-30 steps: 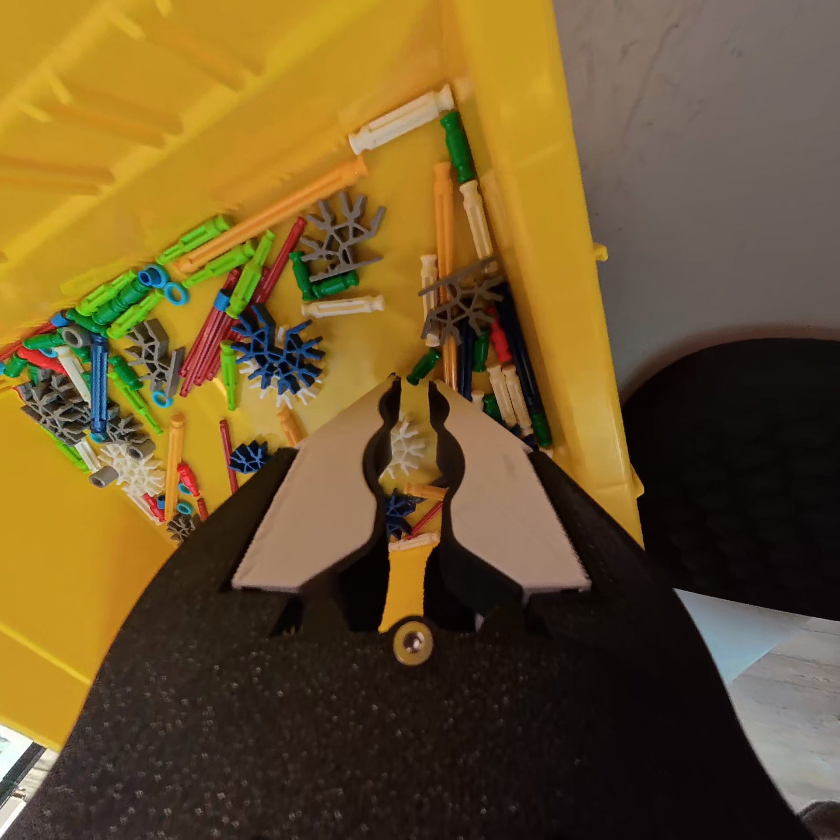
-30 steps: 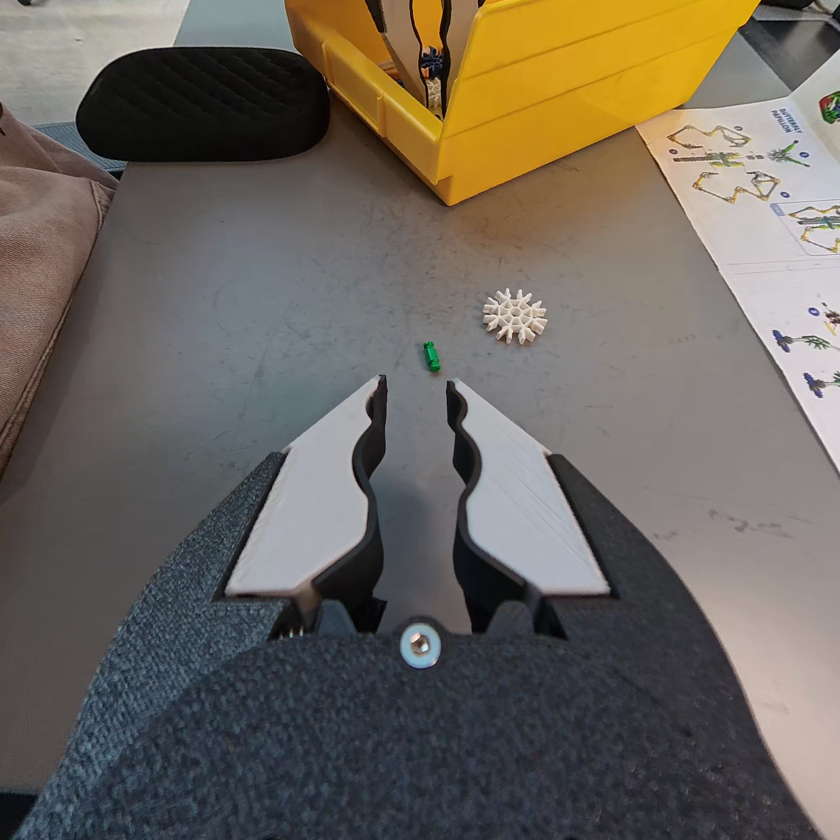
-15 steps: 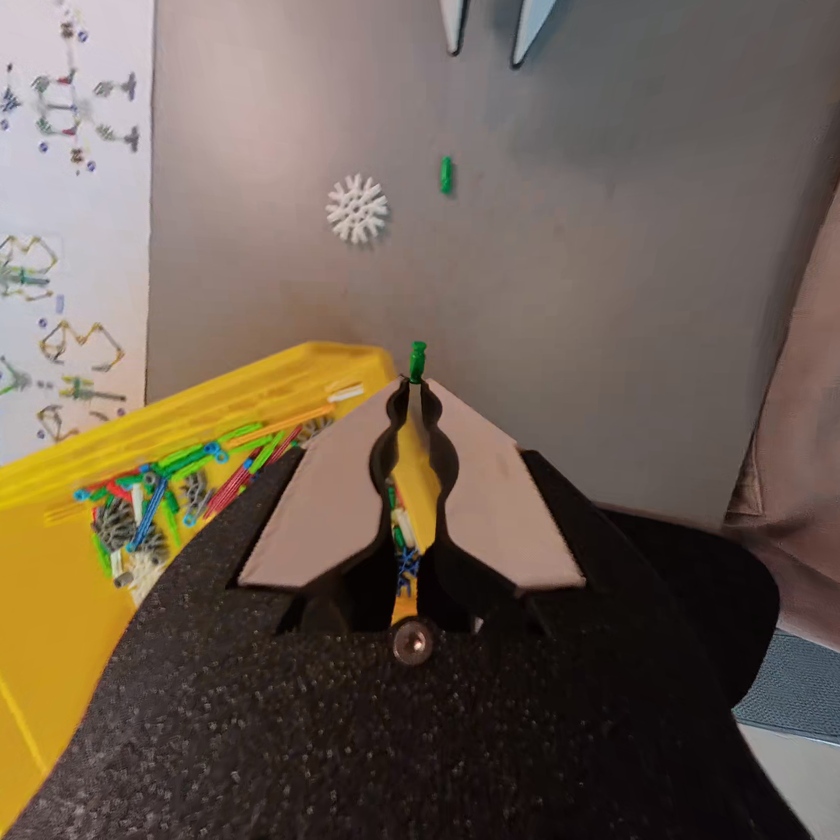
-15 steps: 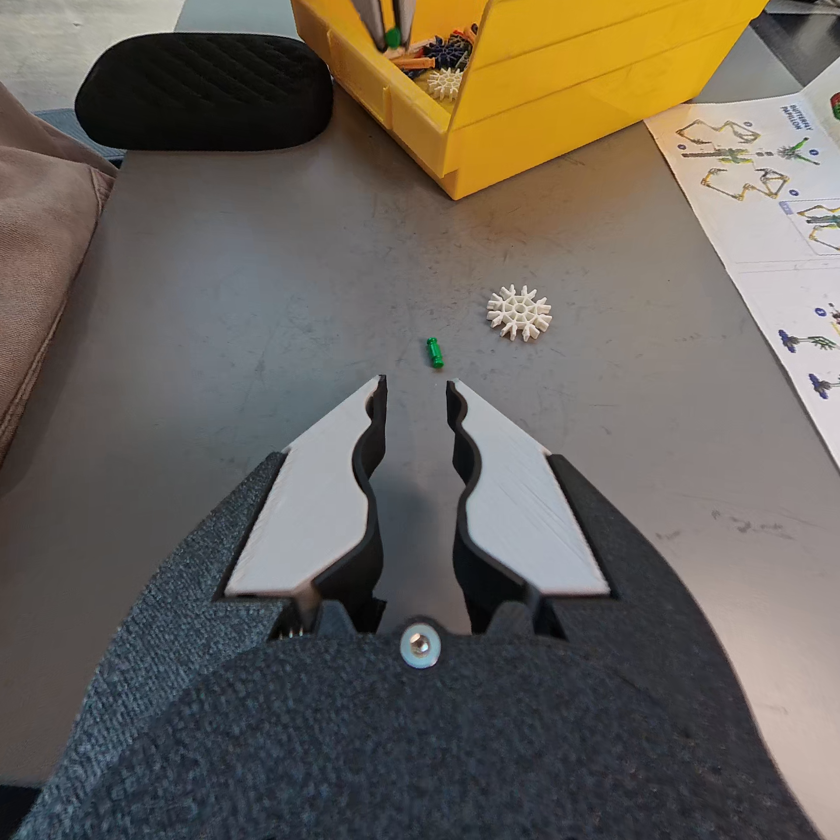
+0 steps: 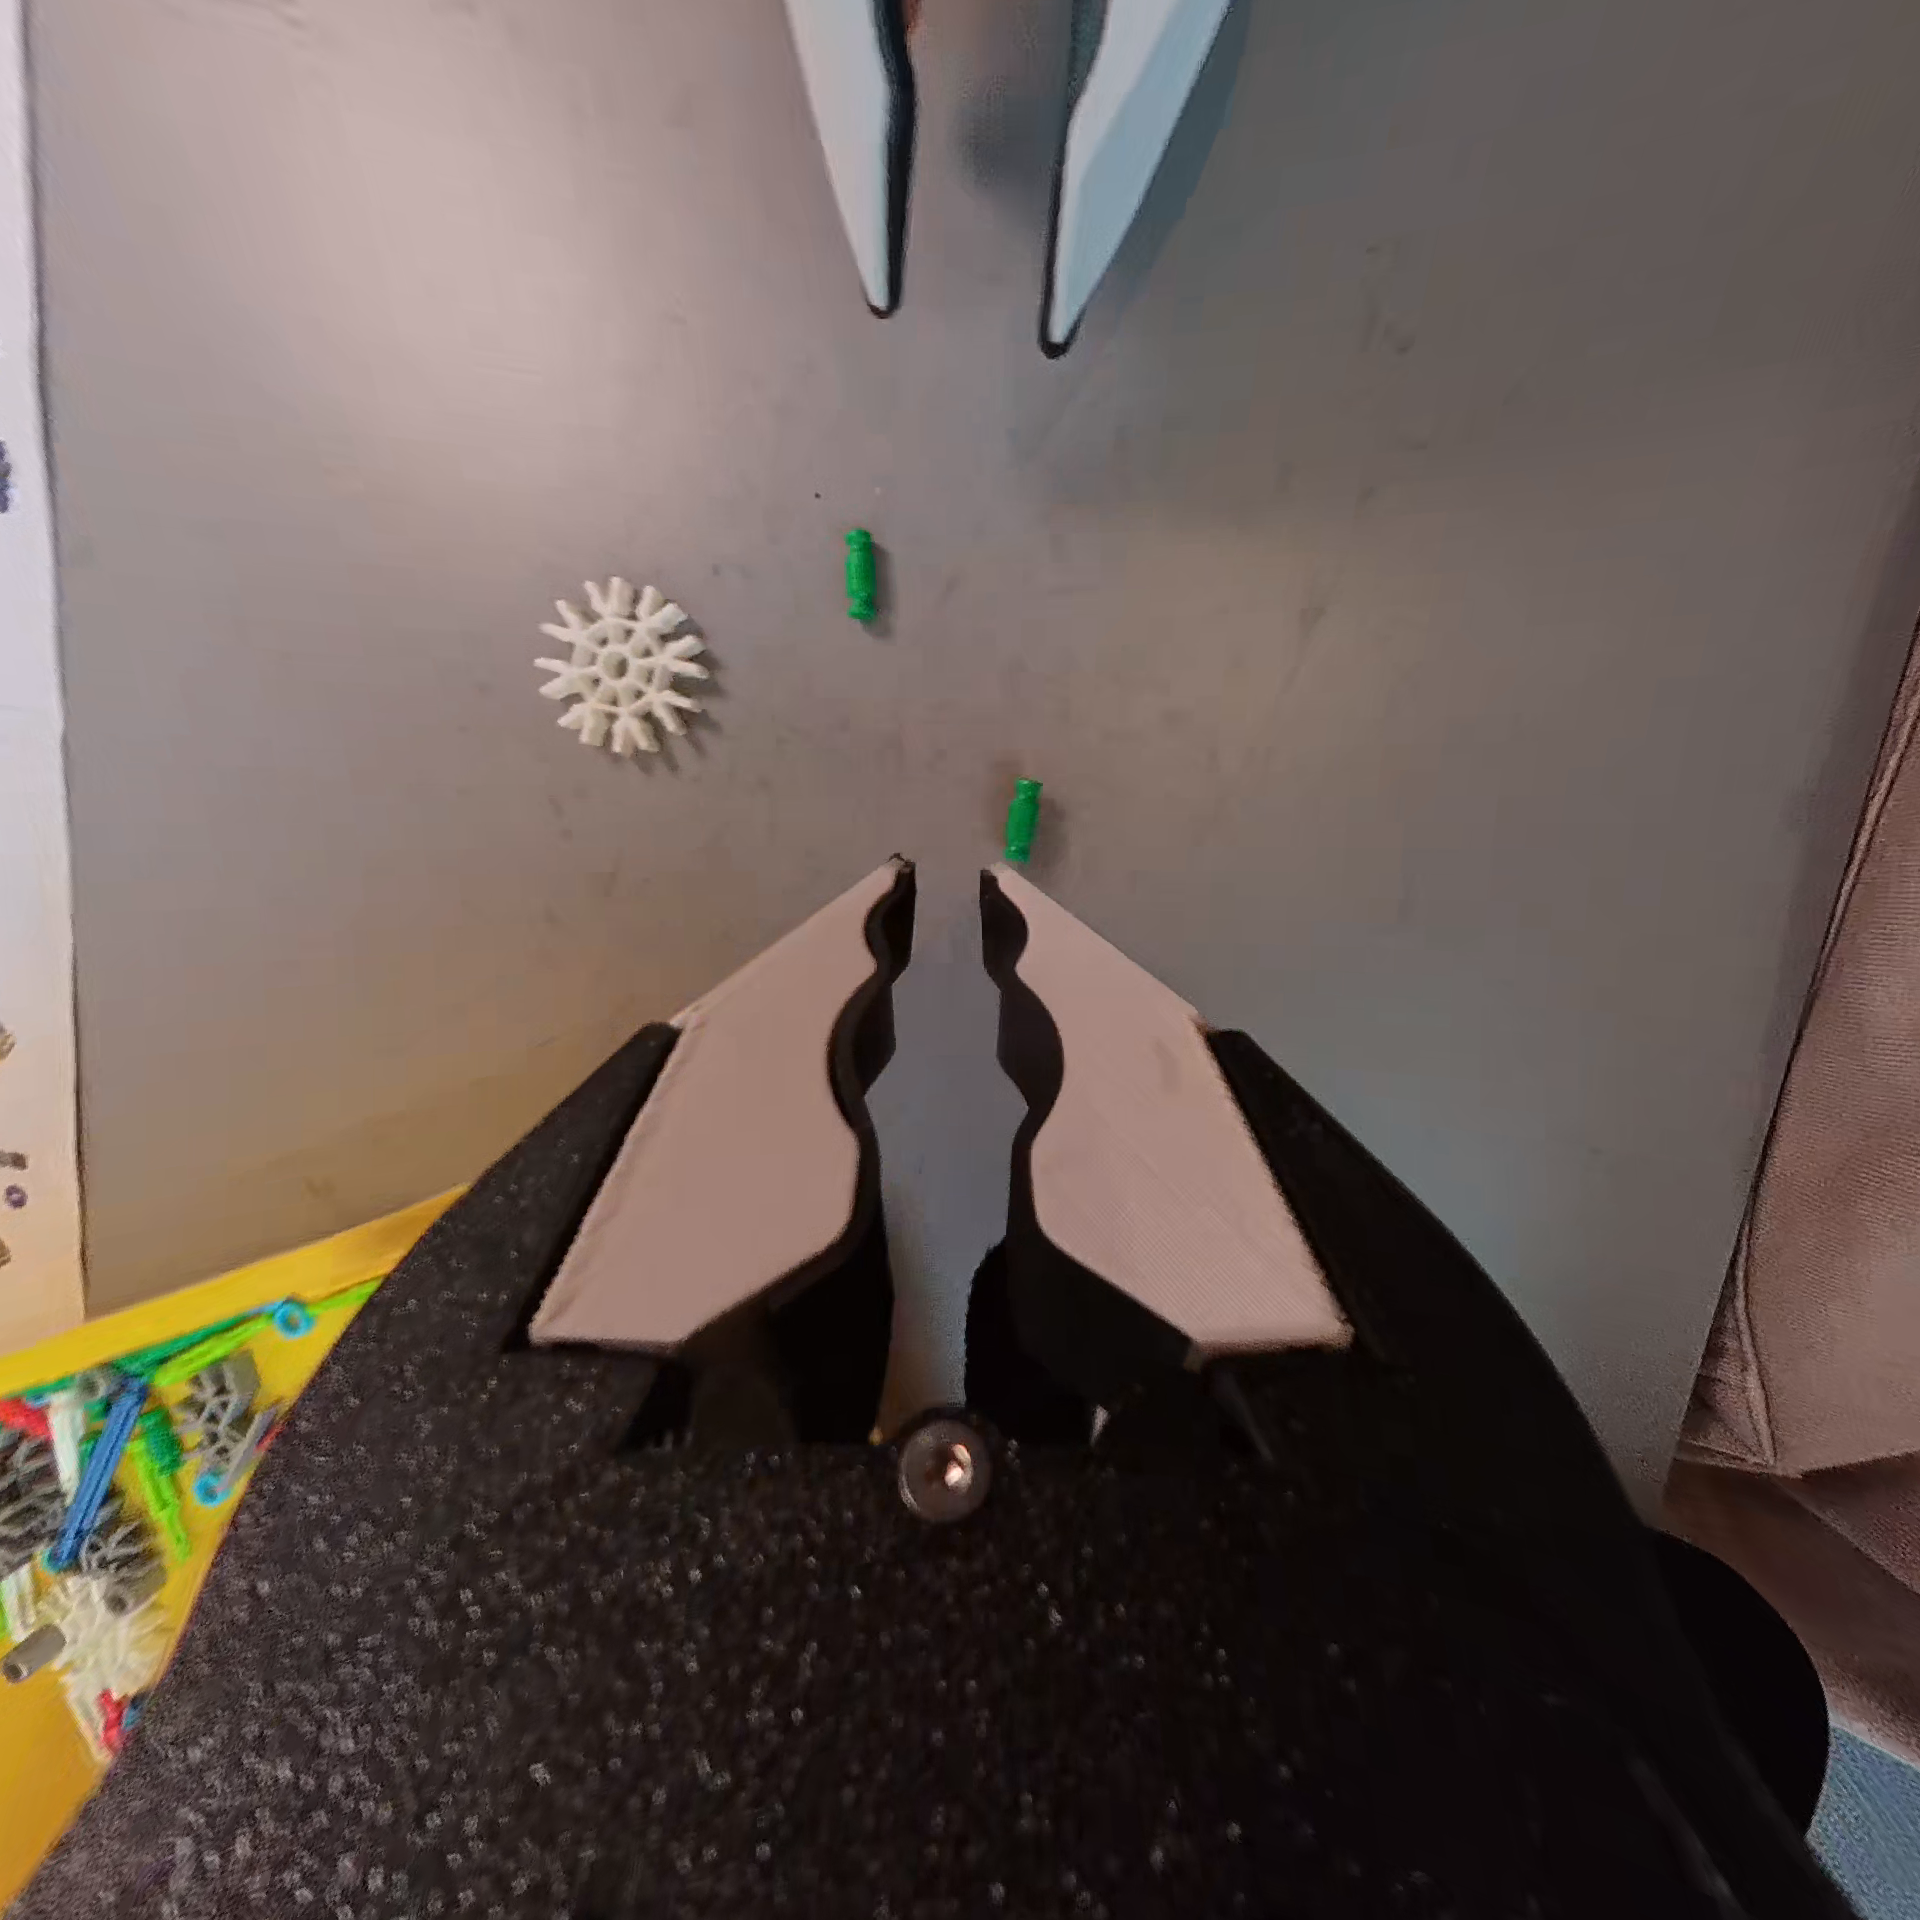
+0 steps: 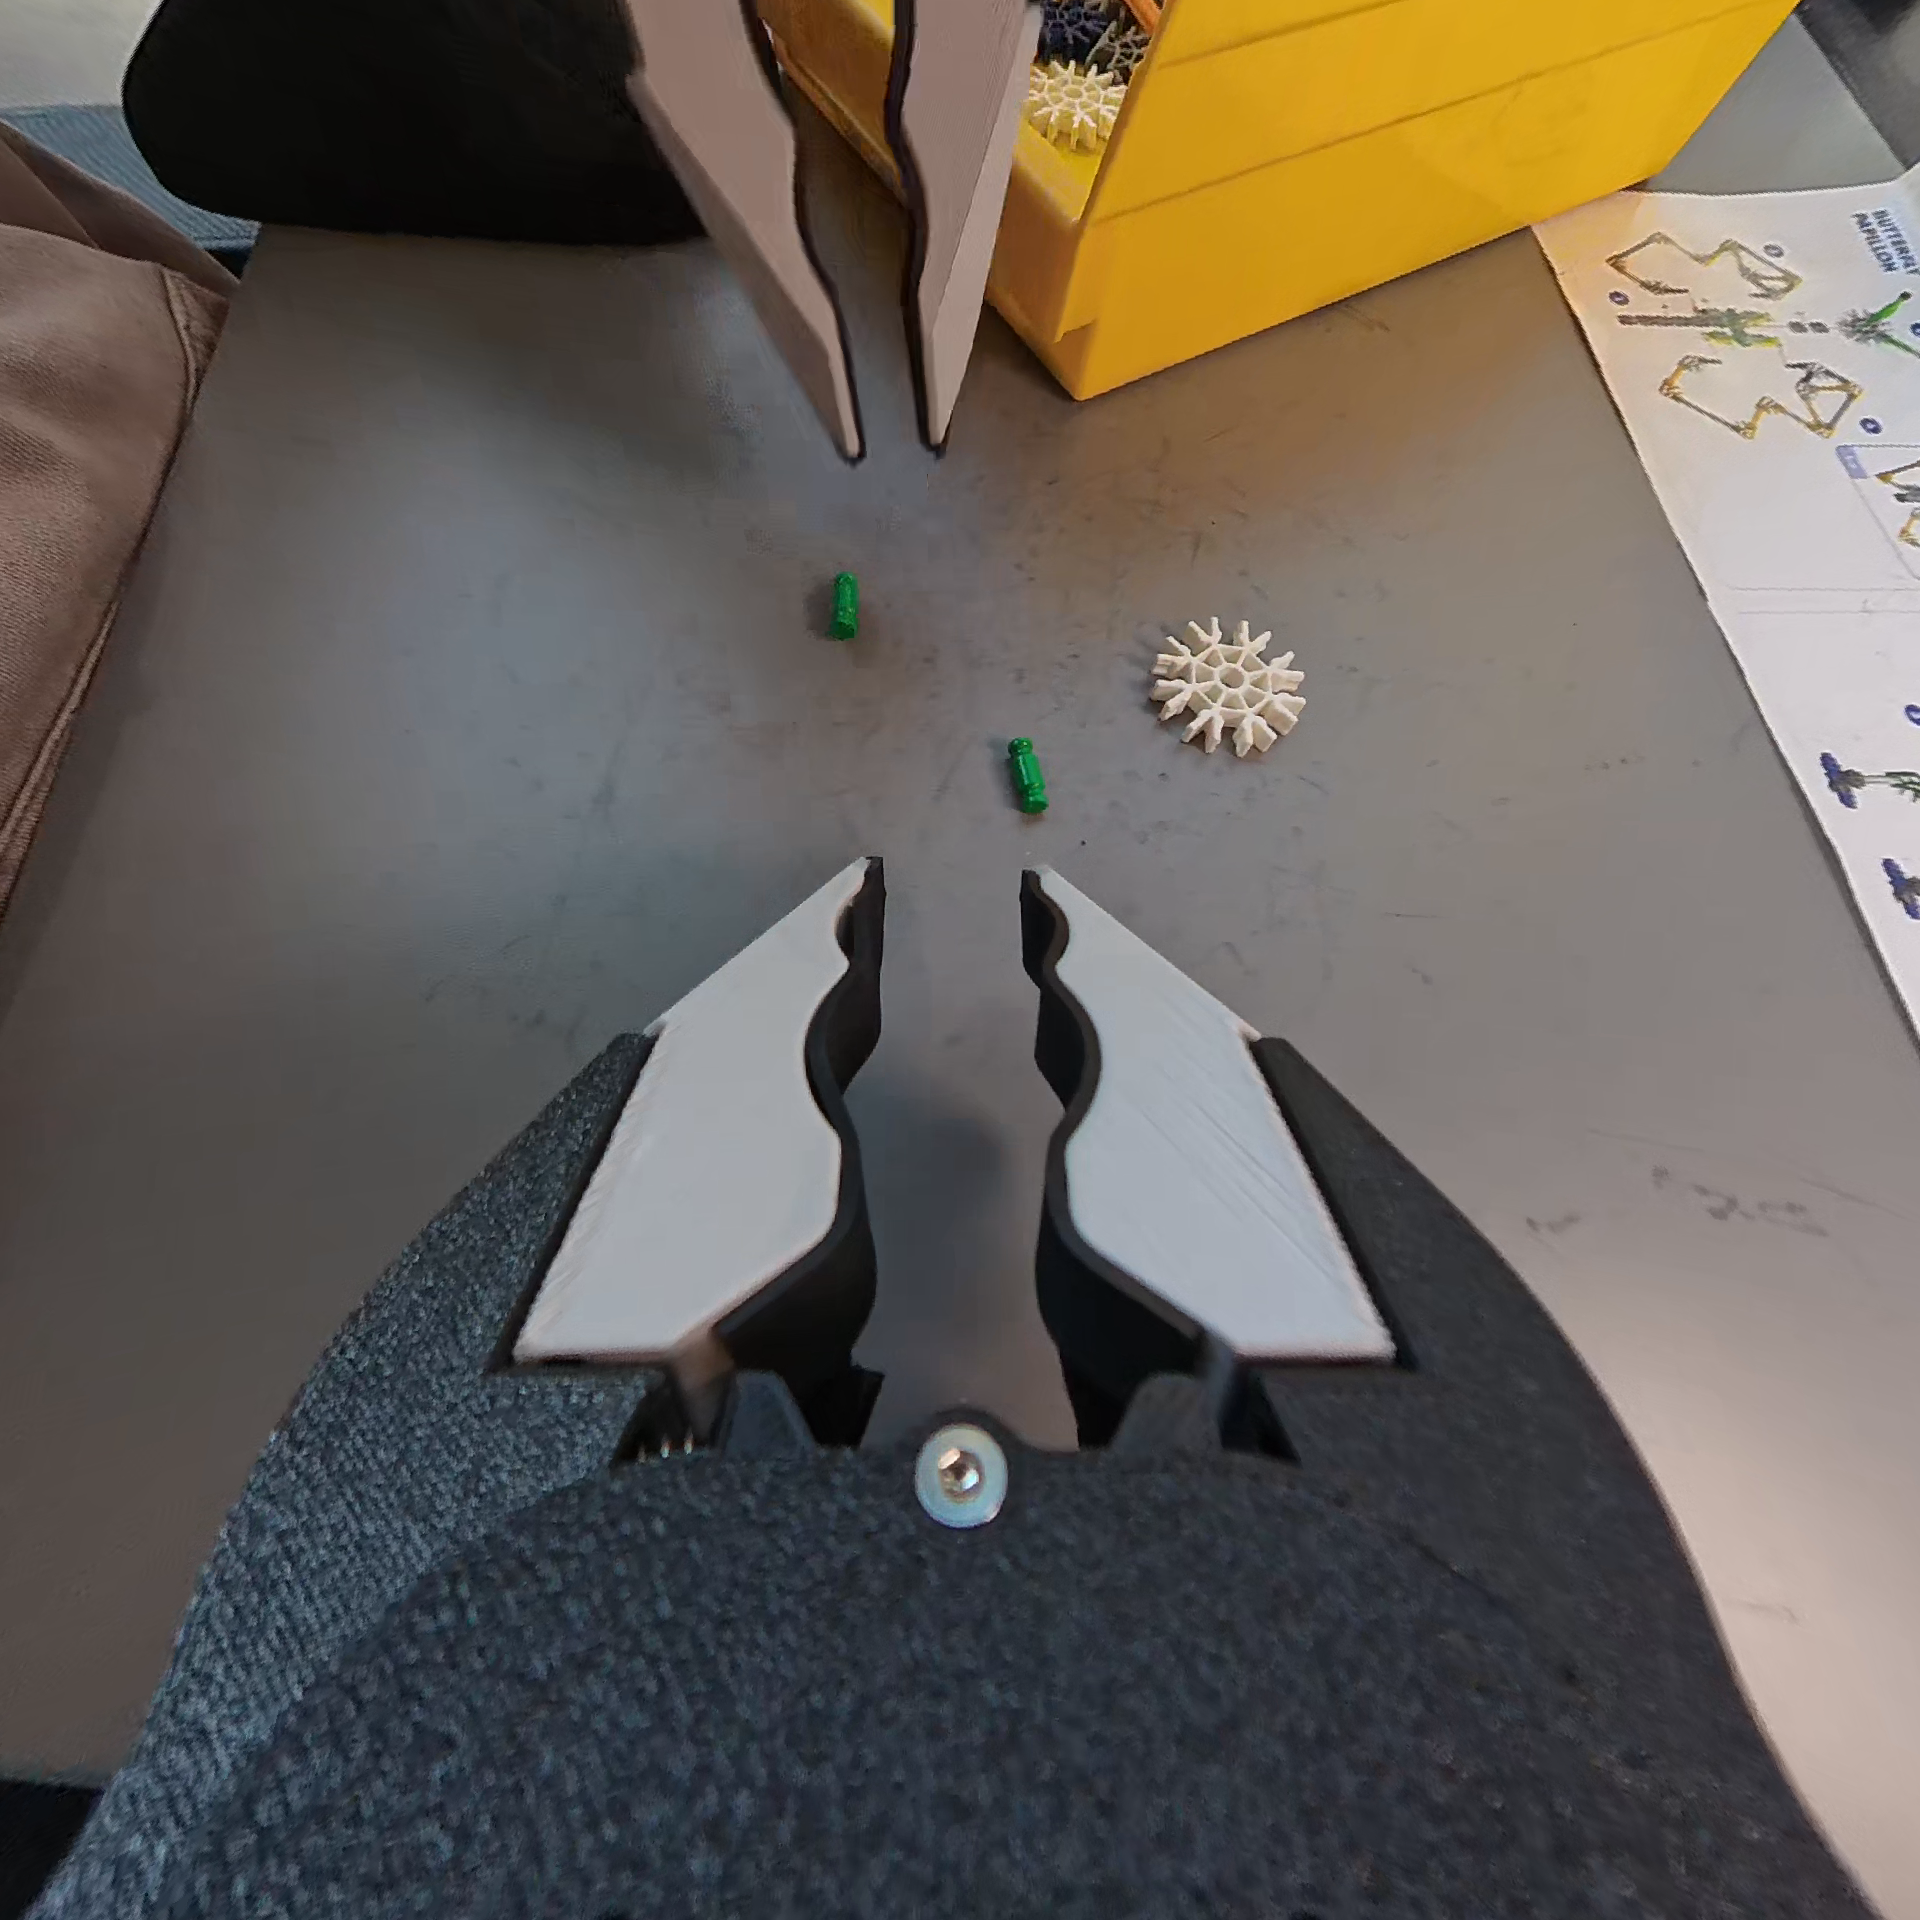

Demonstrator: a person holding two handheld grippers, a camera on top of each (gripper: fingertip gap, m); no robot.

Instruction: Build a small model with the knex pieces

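Left gripper [image 5: 948, 871]: jaws parted by a narrow gap, nothing between them. Its fingertips hang over the grey table [image 5: 1455, 623]. A short green rod [image 5: 1022, 821] lies on the table just beyond and slightly to the right of the right fingertip, outside the gap; contact with the finger cannot be confirmed from the left wrist view. In the right wrist view the same rod [image 6: 844, 606] lies clear of the left gripper's tips, near them, with bare table in between.

Right gripper [image 6: 953, 865]: jaws open wider than the left's, empty. A second short green rod [image 6: 1028, 775] lies on the table just ahead of its right fingertip, apart from it and not within the gap. In the left wrist view this rod [image 5: 859, 576] lies between the two grippers, nearer the right gripper [image 5: 964, 327].

A white snowflake-shaped connector [image 6: 1227, 686] lies flat on the table beside the second rod, well clear of both grippers. The two grippers point tip toward tip across the table, the rods and connector between them.

A yellow bin [image 6: 1351, 177] stands on the table behind the left gripper; it holds mixed coloured rods and connectors. A printed instruction sheet [image 6: 1787, 436] lies along the table edge beyond the connector. Brown fabric [image 6: 73, 436] lies at the opposite edge, and a black padded object [image 6: 395, 114] is beside the bin.
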